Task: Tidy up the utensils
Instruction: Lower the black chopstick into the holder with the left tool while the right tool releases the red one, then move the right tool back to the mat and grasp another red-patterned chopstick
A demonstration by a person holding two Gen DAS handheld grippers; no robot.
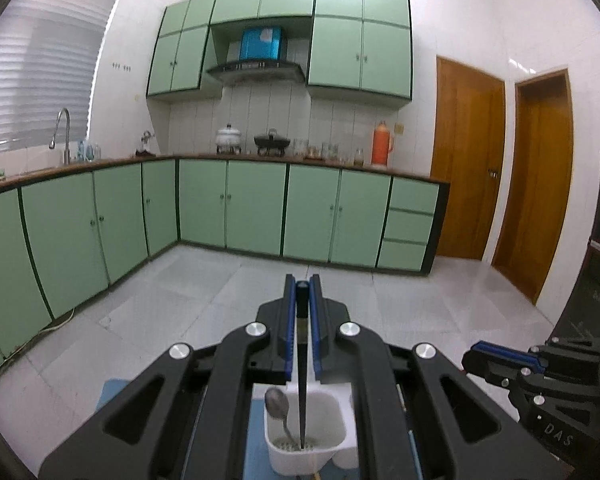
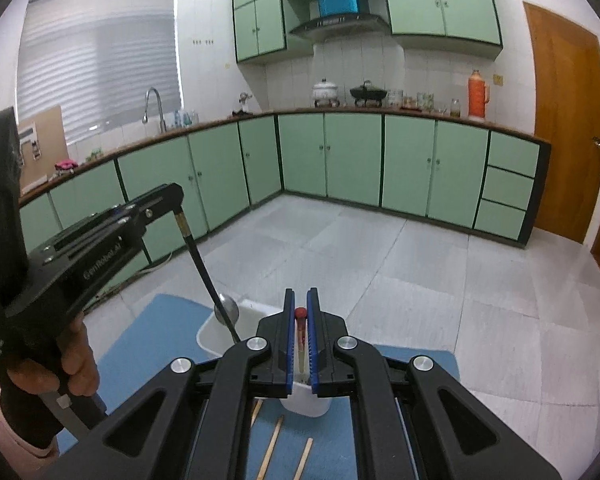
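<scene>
Readable text: "DAS" on the right gripper's black body at lower right of the left wrist view; "GenRobot.AI", partly blurred, on the side of the left gripper at mid left of the right wrist view, plus small white lettering on its grip, too small to read. Left gripper, bottom centre of its own view, jaws together, clamped on a black chopstick with a blue cap; the stick runs down into the white utensil holder, its tip at the perforated bottom. A metal spoon stands in the same compartment, bowl up, just left of the stick. Right gripper, bottom centre of its view, jaws closed on a pale chopstick with a red tip, which goes down toward the holder below; cannot tell which compartment. Only the right wrist view shows: the hand on the left gripper's handle at lower left, a pink sleeve, the black chopstick seen slanting from the side, three loose wooden sticks on the blue mat at the bottom. Only the left wrist view shows the holder's inside and a second wooden door at right. Both views show the green cabinets and an orange thermos on the counter.
</scene>
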